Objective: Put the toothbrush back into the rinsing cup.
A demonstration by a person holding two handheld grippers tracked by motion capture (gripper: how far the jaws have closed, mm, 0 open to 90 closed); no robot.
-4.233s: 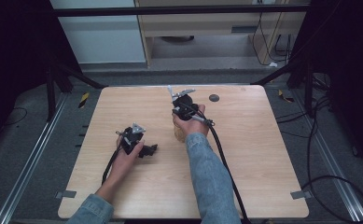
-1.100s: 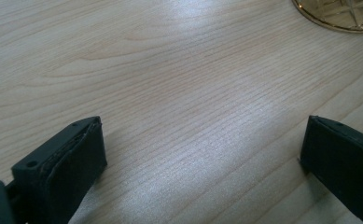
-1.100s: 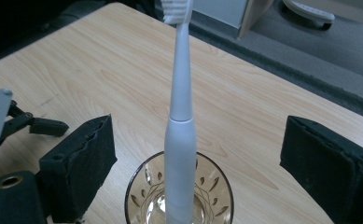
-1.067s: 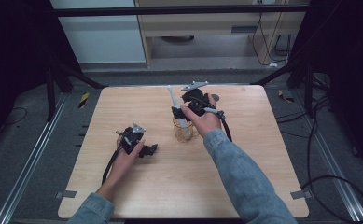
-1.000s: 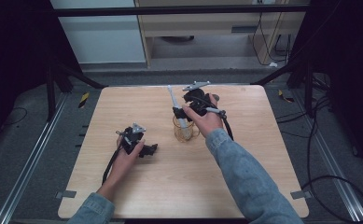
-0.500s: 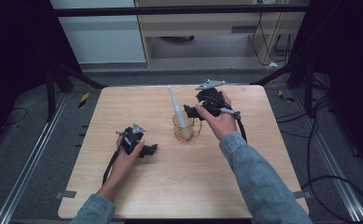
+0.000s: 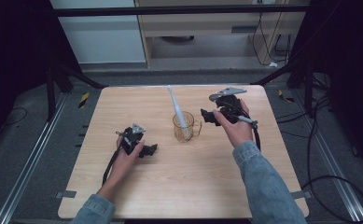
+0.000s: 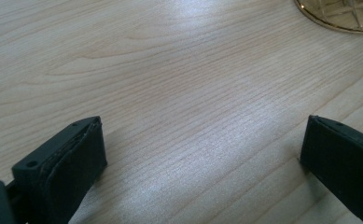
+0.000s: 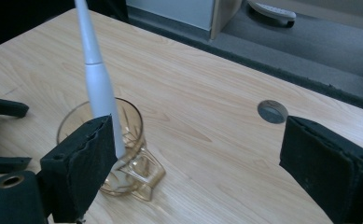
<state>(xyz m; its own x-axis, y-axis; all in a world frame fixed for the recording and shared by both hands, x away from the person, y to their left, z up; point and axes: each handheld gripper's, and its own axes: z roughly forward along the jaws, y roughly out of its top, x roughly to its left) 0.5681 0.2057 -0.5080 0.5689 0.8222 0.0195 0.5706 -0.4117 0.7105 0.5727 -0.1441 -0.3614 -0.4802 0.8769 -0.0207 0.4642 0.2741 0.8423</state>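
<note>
A white toothbrush (image 7: 178, 108) leans in a glass mug (image 7: 184, 127) at the middle of the table (image 7: 216, 177), the right gripper (image 7: 206, 115) released just beside it, the left gripper (image 7: 152, 150) resting released on the wood nearby.

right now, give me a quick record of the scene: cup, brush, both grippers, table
cup: amber glass cup with a handle, upright near the table's middle
brush: white brush standing in the cup, leaning on its rim, top tilted toward the far edge
right gripper: right gripper open, nothing between the jaws, just right of the cup and apart from it
left gripper: left gripper open, low over bare wood, nothing between the jaws
table: wooden table, a round hole near its far edge
</note>
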